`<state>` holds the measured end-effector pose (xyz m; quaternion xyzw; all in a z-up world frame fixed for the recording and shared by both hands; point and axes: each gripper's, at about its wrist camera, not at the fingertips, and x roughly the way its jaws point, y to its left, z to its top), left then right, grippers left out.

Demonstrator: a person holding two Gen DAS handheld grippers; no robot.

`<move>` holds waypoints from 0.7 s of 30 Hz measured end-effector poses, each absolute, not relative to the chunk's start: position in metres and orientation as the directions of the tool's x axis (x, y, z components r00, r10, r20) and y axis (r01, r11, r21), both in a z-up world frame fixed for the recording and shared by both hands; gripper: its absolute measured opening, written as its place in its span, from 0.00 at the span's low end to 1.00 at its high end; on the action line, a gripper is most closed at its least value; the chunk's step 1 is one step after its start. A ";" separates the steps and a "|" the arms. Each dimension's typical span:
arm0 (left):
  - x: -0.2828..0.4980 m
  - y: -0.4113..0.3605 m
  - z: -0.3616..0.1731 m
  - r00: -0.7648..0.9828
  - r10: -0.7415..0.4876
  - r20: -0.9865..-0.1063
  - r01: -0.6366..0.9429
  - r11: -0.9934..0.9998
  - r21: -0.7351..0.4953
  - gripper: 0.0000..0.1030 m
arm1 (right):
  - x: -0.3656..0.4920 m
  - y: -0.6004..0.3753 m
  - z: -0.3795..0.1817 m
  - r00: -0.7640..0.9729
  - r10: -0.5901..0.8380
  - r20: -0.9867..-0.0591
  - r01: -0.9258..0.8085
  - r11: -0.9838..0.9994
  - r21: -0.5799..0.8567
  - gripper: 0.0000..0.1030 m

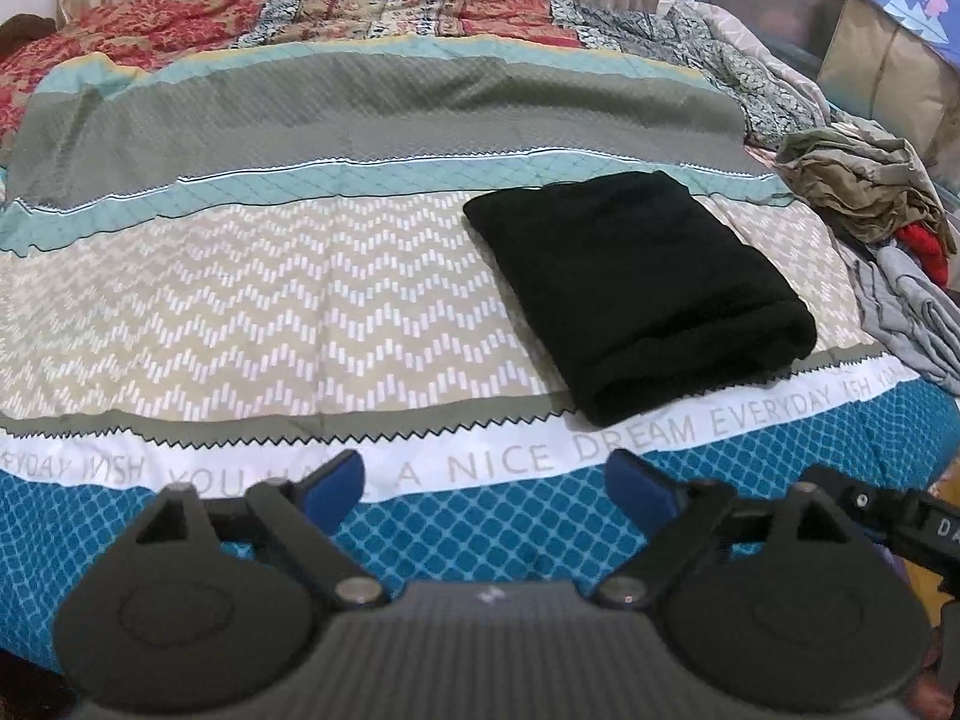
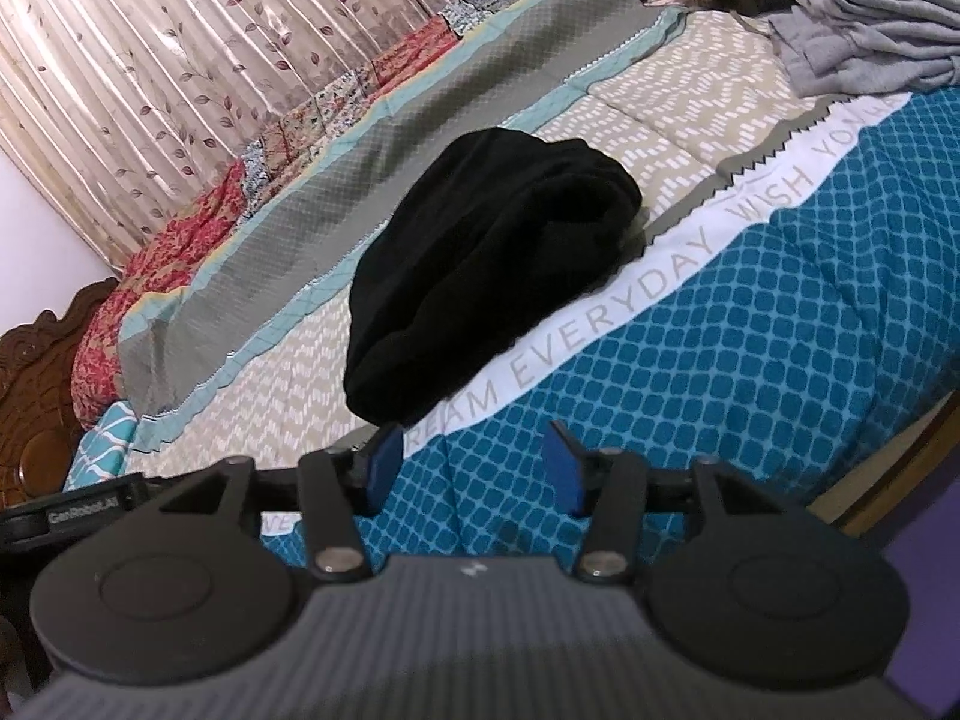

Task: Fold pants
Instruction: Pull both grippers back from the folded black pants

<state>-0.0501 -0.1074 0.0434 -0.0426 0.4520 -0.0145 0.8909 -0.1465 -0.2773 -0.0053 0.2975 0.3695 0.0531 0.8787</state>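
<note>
Patterned bedspread [image 1: 300,300] across the bed, floral curtain [image 2: 150,90] at the far side, black folded pants [image 1: 636,294] lying right of centre, loose clothes pile [image 1: 870,198] far right, left gripper [image 1: 486,483] and right gripper [image 2: 474,468] both with jaws apart, holding nothing, near edge

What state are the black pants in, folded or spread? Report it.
Folded. The black pants lie as a compact, thick, layered rectangle on the bedspread, with rolled fold edges showing; neither gripper touches them.

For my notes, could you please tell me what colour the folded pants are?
Plain black pants, best seen in the left wrist view.
</note>
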 end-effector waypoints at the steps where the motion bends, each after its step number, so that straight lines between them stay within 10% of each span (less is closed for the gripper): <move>1: -0.050 -0.106 0.043 0.591 -0.063 -0.805 -0.015 0.996 -0.089 0.90 | -0.146 -0.277 -0.006 0.719 0.313 -0.621 0.128 0.818 0.561 0.54; 21: -0.034 -0.122 0.022 0.565 0.030 -0.825 -0.001 0.999 0.036 1.00 | -0.136 -0.274 -0.031 0.703 0.271 -0.657 0.183 0.824 0.536 0.84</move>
